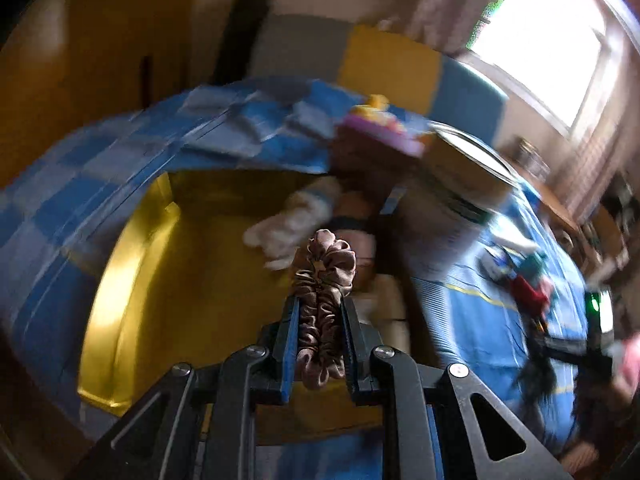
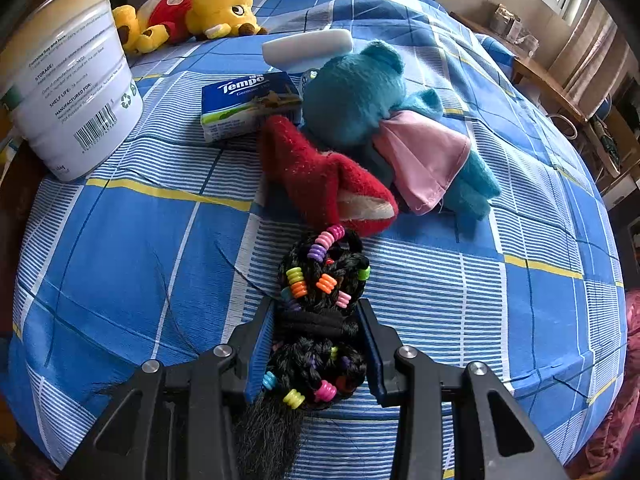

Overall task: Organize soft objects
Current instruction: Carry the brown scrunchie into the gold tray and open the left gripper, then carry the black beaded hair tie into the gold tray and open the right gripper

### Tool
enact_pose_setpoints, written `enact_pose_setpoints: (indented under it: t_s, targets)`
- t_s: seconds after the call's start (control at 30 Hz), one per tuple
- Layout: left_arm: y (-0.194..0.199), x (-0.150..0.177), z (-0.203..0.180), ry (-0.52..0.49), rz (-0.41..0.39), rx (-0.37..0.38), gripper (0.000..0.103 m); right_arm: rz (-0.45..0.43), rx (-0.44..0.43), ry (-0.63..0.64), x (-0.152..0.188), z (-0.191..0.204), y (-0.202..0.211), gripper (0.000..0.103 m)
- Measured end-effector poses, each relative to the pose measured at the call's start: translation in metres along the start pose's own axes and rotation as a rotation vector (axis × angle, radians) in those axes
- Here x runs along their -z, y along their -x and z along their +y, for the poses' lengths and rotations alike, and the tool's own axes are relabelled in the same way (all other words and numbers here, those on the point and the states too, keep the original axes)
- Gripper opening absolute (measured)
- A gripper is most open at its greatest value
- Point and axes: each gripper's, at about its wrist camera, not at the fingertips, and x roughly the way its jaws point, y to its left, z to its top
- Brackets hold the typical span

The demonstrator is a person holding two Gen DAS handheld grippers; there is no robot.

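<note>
Black gripper (image 2: pixel 316 320), blue pads (image 2: pixel 262 354)

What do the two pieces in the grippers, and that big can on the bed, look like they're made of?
Brown scrunchie in the left gripper: satin-like fabric, glossy gathered folds. Braided hairpiece in the right gripper: black, probably synthetic hair with bright plastic-looking beads. Can: likely metal, smooth printed wall with a barcode.

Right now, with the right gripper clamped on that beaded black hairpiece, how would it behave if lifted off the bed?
Probably floppy: the hairpiece bunches between the right gripper fingers and loose strands trail below. Likely light. The smooth beads might slip, but the grip sits on the elastic band.
</note>
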Motion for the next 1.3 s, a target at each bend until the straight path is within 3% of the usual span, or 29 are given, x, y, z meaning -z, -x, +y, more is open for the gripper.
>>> enact_pose_setpoints:
  t_s: [0.2, 0.43, 0.6, 0.83, 0.9, 1.3]
  targets:
    - [-0.018, 0.007, 0.036, 0.113, 0.089, -0.025, 0.020, 0.000, 0.005, 0.007, 0.000, 0.002, 0.001, 0.039]
    - [-0.038, 0.022, 0.014, 0.064, 0.162, -0.007, 0.021, 0.001, 0.005, 0.006, 0.000, 0.002, 0.001, 0.039]
    - [-0.050, 0.028, 0.009, 0.057, 0.204, -0.021, 0.031, 0.002, 0.007, 0.006, 0.000, 0.002, 0.001, 0.039]
    - [-0.044, 0.028, 0.004, 0.002, 0.155, -0.052, 0.045, 0.002, 0.006, 0.003, -0.001, 0.002, 0.001, 0.038]
    - [-0.040, 0.026, 0.004, -0.010, 0.134, -0.056, 0.053, 0.002, 0.004, 0.002, -0.001, 0.002, 0.001, 0.036]
    - [-0.013, 0.025, 0.003, -0.113, 0.034, -0.077, 0.055, 0.014, 0.006, -0.002, -0.012, -0.001, 0.012, 0.032]
